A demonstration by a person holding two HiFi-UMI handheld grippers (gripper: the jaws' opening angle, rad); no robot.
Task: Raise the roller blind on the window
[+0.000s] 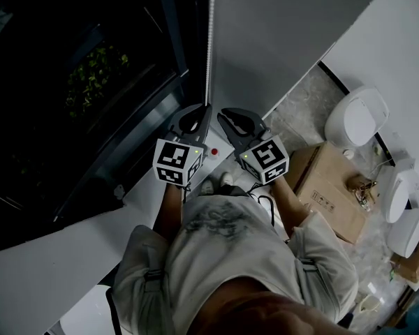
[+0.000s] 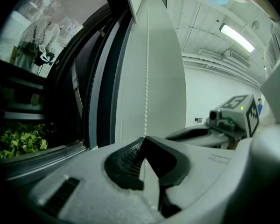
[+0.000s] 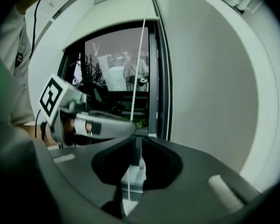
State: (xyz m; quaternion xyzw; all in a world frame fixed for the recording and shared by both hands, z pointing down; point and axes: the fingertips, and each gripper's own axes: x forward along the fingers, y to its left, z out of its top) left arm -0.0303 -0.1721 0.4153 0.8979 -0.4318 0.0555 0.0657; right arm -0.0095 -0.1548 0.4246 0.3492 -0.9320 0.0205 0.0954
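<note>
Pinching bead chain (image 2: 146,69) — left tool (image 2: 143,138), right tool (image 3: 134,138) both; head view crops chain's top.

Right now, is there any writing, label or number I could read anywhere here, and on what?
No readable words or numbers.
On the cardboard box: small dark printed marks, too small to read.
On the left gripper and right gripper: black-and-white square patterns, not letters.
On the shirt: faint graphic, illegible.

the bead chain (image 2: 146,78) looks like small white plastic beads. the left gripper (image 2: 143,143) is matt grey plastic with a ribbed black pad (image 2: 127,157). the box (image 1: 326,190) is plain brown cardboard; the floor (image 1: 300,103) is polished marbled stone.
</note>
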